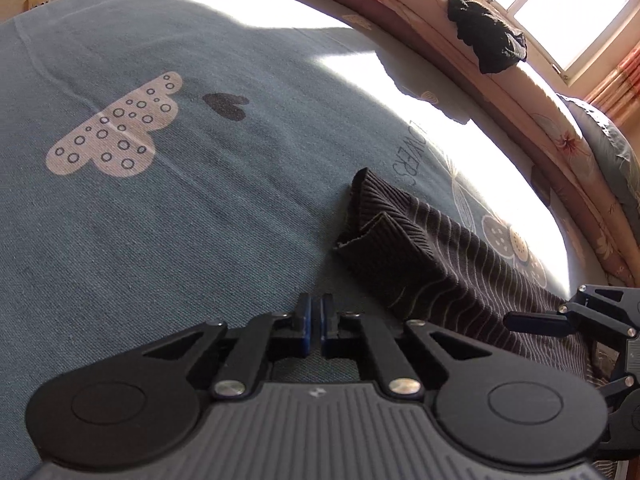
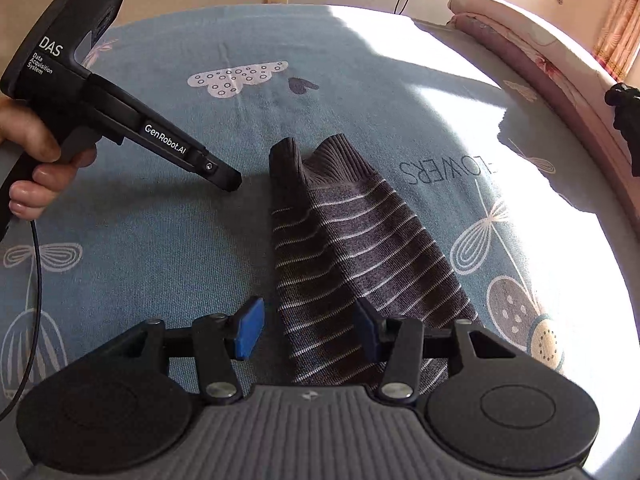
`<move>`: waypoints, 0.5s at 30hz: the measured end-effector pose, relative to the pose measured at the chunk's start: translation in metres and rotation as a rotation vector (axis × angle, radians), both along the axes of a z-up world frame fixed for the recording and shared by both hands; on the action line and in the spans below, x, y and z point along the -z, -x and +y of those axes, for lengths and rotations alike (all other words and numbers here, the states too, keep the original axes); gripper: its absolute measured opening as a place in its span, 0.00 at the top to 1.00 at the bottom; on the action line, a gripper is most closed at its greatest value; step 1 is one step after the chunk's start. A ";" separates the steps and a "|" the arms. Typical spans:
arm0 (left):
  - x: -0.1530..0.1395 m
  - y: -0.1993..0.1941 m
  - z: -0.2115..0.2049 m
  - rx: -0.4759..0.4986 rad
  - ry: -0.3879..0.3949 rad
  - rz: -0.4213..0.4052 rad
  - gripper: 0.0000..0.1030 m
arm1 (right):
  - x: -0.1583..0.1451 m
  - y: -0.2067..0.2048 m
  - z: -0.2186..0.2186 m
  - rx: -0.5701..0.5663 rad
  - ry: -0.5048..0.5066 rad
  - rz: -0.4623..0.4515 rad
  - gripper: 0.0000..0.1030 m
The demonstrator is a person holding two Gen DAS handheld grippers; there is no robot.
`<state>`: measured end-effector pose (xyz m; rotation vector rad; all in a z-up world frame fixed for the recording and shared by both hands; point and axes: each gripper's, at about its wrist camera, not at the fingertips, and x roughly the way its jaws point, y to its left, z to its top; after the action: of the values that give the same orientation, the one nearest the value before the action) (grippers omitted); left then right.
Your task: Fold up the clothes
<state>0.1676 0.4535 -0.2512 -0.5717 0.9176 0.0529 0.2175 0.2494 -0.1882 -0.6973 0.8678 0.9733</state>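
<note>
- A dark striped knit garment lies on the blue bed sheet, a long strip running from under the right gripper away toward the middle of the bed, partly in shade and next to a bright patch of sun.
- Its far end is a ribbed cuff or hem, doubled over and slightly raised off the sheet.
- The knit looks soft, light and limp; it would likely sag and stretch when lifted, and the layers may slide apart.
- The ribbed band is thicker and firmer, so it seems the best place to pinch, taking both layers together.
- The left gripper has its blue pads pressed together on nothing, its tip over bare sheet just beside the cuff.
- The right gripper stands half spread, one pad on each side of the near end of the strip, not pressing it.
- Another dark garment lies on the folded quilt near the window, well apart.
</note>
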 end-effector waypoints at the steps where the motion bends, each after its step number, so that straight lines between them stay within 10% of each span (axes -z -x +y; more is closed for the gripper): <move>1: -0.001 0.002 0.003 -0.001 0.018 -0.009 0.98 | 0.001 0.001 0.002 -0.011 -0.001 -0.001 0.47; 15: -0.002 0.000 0.016 -0.054 0.048 -0.047 0.92 | 0.033 -0.003 0.057 -0.180 0.018 -0.101 0.60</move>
<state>0.1681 0.4691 -0.2489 -0.6395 0.8599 0.0662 0.2204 0.3067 -0.2217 -0.8439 0.7348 1.0812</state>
